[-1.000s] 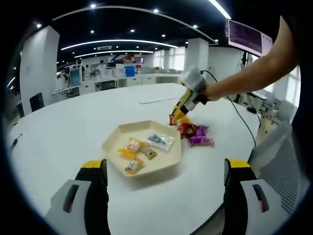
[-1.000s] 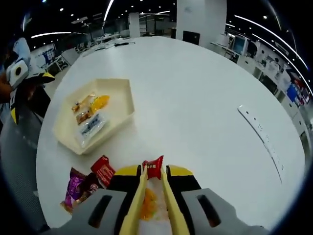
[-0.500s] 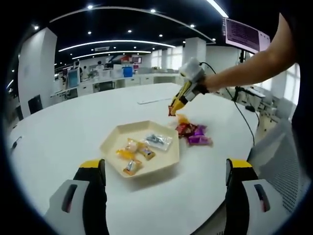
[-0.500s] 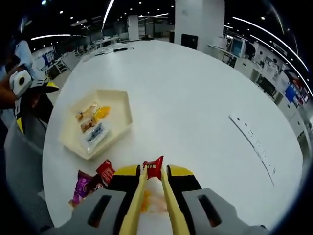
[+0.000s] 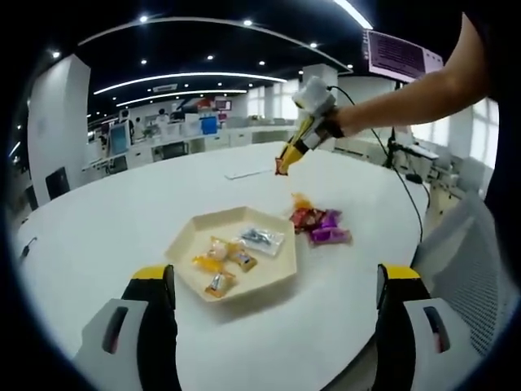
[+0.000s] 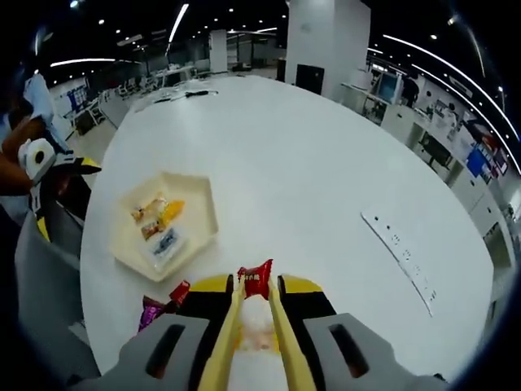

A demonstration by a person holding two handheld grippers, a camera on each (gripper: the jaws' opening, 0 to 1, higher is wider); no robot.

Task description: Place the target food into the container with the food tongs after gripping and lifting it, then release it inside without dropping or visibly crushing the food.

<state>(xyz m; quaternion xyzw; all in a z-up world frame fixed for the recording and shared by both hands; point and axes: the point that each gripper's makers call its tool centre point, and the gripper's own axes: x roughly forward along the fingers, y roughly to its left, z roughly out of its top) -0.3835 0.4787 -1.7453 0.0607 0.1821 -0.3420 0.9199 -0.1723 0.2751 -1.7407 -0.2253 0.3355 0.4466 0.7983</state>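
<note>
Illumination is bright and even, supplied by ceiling strip lights (image 5: 183, 77) and recessed spotlights overhead; further daylight enters through windows at the far side in the left gripper view. The white table (image 6: 285, 163) reflects the light broadly, with mild glare and only faint, soft shadows beneath the tray (image 5: 281, 277). Fisheye distortion bends the table edge and ceiling lines strongly near the borders. Distant office furniture is soft and low in detail. The near jaws appear slightly blurred.
</note>
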